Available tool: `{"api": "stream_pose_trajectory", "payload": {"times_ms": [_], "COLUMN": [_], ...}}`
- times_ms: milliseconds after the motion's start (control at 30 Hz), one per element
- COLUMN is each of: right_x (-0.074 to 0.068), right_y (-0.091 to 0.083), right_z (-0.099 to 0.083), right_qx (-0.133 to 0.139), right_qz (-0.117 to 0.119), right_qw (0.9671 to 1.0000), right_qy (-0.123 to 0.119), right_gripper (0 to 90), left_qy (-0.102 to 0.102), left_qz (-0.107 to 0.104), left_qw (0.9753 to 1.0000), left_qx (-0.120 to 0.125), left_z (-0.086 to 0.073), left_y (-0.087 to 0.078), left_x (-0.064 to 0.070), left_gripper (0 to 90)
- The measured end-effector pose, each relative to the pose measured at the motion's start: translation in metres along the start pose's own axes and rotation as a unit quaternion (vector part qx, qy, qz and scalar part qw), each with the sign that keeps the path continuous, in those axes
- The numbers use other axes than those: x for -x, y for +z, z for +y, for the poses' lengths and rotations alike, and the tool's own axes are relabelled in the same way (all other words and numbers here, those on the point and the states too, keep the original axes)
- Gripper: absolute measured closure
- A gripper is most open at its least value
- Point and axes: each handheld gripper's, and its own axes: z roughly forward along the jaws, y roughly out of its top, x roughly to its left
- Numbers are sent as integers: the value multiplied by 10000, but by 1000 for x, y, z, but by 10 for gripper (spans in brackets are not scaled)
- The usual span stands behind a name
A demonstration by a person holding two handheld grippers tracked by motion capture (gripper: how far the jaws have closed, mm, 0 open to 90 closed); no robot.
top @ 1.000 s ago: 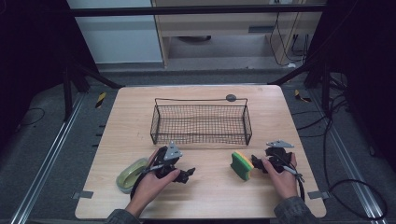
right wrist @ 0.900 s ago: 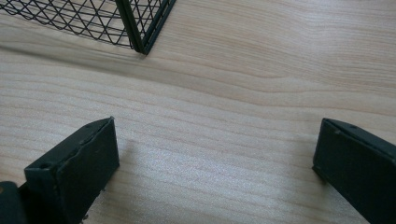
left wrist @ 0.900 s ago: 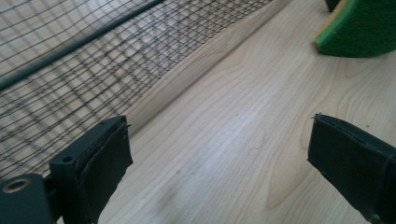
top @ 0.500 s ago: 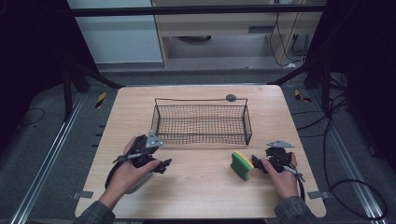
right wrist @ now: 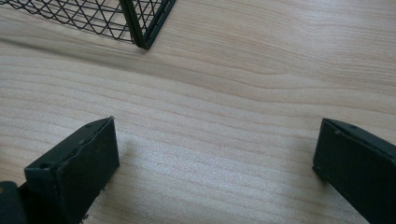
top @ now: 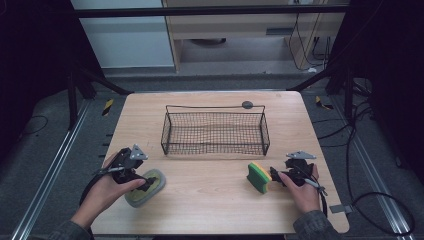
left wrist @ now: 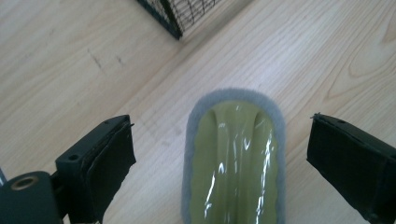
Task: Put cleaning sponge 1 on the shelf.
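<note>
— Where's the scrub pad [left wrist: 236, 158]?
— On the desk [top: 210, 200], between my left hand-held gripper's [left wrist: 224, 163] open jaws; right hand-held gripper [right wrist: 215, 172] open, empty.
— Risk?
— Closing off-centre — its glossy top could slip.

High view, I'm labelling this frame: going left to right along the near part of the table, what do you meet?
Left gripper → olive pad with grey rim → green-and-yellow sponge → right gripper. The wire basket sits farther back, between the two sides, so I leave it out of the order.
</note>
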Motion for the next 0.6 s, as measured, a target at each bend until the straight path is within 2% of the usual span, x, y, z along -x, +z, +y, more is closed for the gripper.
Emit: {"api": "stream_pose_trajectory", "payload": {"times_ms": [100, 233, 400, 600], "right_x": [0, 0, 0, 0], "right_y": [0, 1, 1, 0], "right_z": [0, 1, 1, 0], "right_qx": [2, 9, 4, 7], "right_qz": [-1, -33, -2, -9], "right_qw": [10000, 10000, 10000, 10000], "right_qy": [-17, 24, 13, 7], "right_gripper": [5, 5, 5, 8], "left_qy": [-25, -23, 42, 315], "left_qz": [25, -178, -201, -202], "left_qw": [10000, 9998, 9997, 9982], "left_qx": [30, 17, -90, -462], "left_z": [-2, -5, -4, -4], "left_y": [-4, -4, -4, -1], "left_x": [-2, 0, 2, 9], "left_gripper": [77, 129, 161, 191]}}
